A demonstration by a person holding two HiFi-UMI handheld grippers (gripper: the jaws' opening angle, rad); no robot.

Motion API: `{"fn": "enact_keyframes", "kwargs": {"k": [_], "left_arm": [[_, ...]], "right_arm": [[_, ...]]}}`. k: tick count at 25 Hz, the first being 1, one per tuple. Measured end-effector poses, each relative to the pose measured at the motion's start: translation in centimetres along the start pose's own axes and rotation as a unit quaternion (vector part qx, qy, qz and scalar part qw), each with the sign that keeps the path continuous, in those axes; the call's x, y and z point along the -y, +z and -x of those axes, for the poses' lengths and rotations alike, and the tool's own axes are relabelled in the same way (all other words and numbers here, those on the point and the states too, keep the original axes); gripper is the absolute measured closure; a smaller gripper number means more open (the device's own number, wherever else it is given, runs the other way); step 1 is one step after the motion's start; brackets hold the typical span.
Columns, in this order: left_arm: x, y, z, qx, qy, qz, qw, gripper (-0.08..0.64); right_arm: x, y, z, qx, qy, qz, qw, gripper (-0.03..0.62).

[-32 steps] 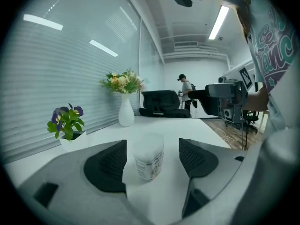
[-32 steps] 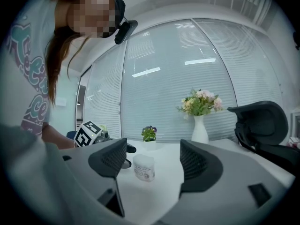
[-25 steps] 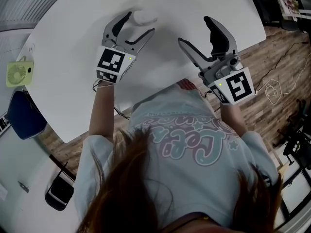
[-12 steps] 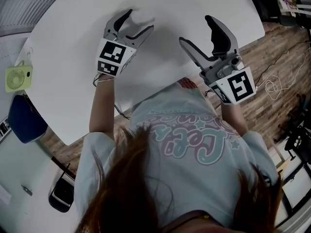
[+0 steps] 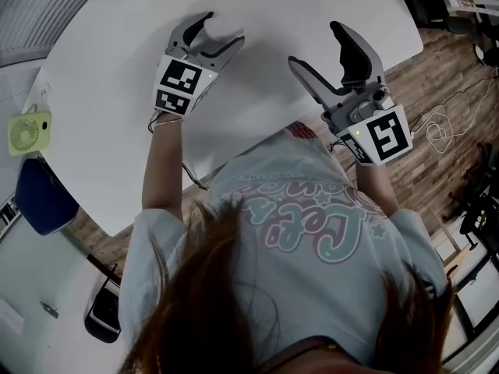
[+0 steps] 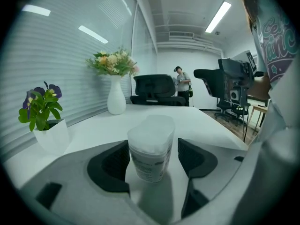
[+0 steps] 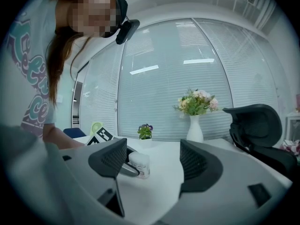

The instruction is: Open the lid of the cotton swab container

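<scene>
The cotton swab container (image 6: 150, 149) is a small clear tub with a white printed label, its lid on, standing upright on the white table (image 5: 109, 92). In the head view the container (image 5: 227, 28) is a pale shape against the table. My left gripper (image 5: 221, 29) is open with a jaw on each side of the tub, the pads (image 6: 111, 159) close to its walls. Whether they touch is unclear. My right gripper (image 5: 315, 45) is open and empty, off to the right. Its view shows the container (image 7: 139, 164) ahead beside the left gripper's marker cube (image 7: 101, 136).
A potted purple flower (image 6: 44, 107) and a white vase of flowers (image 6: 116, 97) stand further back on the table. Black office chairs (image 6: 154, 88) and a person (image 6: 182, 81) are beyond it. A green fan (image 5: 30, 129) and a blue seat (image 5: 43, 197) are at the left.
My left gripper has moved forward, up the picture, so its jaws now sit around the container. The right gripper has barely shifted.
</scene>
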State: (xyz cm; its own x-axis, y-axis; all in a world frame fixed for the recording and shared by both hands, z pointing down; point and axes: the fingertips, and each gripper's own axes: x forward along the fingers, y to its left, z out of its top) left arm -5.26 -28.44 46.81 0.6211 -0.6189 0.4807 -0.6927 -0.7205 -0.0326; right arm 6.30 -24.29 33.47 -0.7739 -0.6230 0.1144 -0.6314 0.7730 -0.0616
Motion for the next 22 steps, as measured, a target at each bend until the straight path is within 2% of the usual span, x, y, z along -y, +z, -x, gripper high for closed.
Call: {"fn": "enact_keyframes", "kwargs": {"k": [9, 12, 17, 22], "left_arm": [[0.5, 0.1, -0.9, -0.011, -0.015, -0.011, 0.9998, 0.246], [0.3, 0.1, -1.0, -0.014, -0.010, -0.015, 0.9997, 0.303], [0.3, 0.0, -1.1, -0.017, -0.014, -0.020, 0.9996, 0.310], [0.7, 0.0, -1.3, -0.023, -0.013, -0.035, 0.9991, 0.349]], "right_arm": [[0.4, 0.1, 0.2, -0.001, -0.006, 0.000, 1.000, 0.245], [0.5, 0.1, 0.3, -0.001, -0.008, 0.000, 1.000, 0.245], [0.6, 0.2, 0.2, 0.002, -0.008, -0.002, 1.000, 0.245], [0.7, 0.2, 0.1, 0.001, -0.005, -0.002, 1.000, 0.245]]}}
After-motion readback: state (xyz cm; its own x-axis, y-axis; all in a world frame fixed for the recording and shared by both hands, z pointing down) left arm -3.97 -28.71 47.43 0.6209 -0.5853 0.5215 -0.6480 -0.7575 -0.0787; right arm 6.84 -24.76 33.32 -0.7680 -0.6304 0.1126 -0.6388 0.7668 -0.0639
